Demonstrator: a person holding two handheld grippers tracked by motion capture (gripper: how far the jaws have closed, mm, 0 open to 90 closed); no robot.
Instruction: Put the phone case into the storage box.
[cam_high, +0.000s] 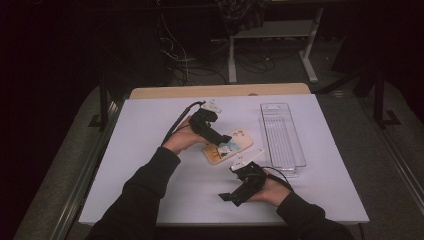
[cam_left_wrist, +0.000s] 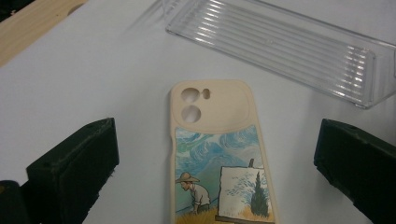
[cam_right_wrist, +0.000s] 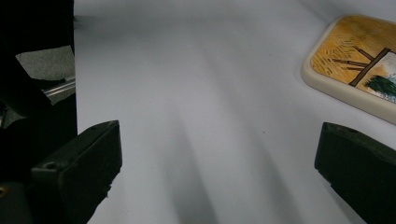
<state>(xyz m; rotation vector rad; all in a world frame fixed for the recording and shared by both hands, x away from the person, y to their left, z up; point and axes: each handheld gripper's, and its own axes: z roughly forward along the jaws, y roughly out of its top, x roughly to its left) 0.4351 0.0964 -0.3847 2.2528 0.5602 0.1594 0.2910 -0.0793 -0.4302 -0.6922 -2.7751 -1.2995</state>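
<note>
A cream phone case (cam_high: 239, 144) with a painted scene of a man at an easel lies flat on the white table, camera cutouts toward the far side. My left gripper (cam_high: 224, 139) hovers over its near-left part. In the left gripper view the case (cam_left_wrist: 217, 154) lies between the wide-apart jaws of that gripper (cam_left_wrist: 217, 140), which is open and touches nothing. My right gripper (cam_high: 228, 197) is near the front edge, open, with bare table between its jaws (cam_right_wrist: 219, 140). One corner of the case (cam_right_wrist: 359, 65) shows at the upper right of the right gripper view.
A clear ribbed plastic tray (cam_high: 281, 137) lies lengthwise just right of the case, also visible in the left gripper view (cam_left_wrist: 289, 46). A wooden strip (cam_high: 220, 91) borders the table's far edge. The white tabletop (cam_high: 145, 145) extends to the left.
</note>
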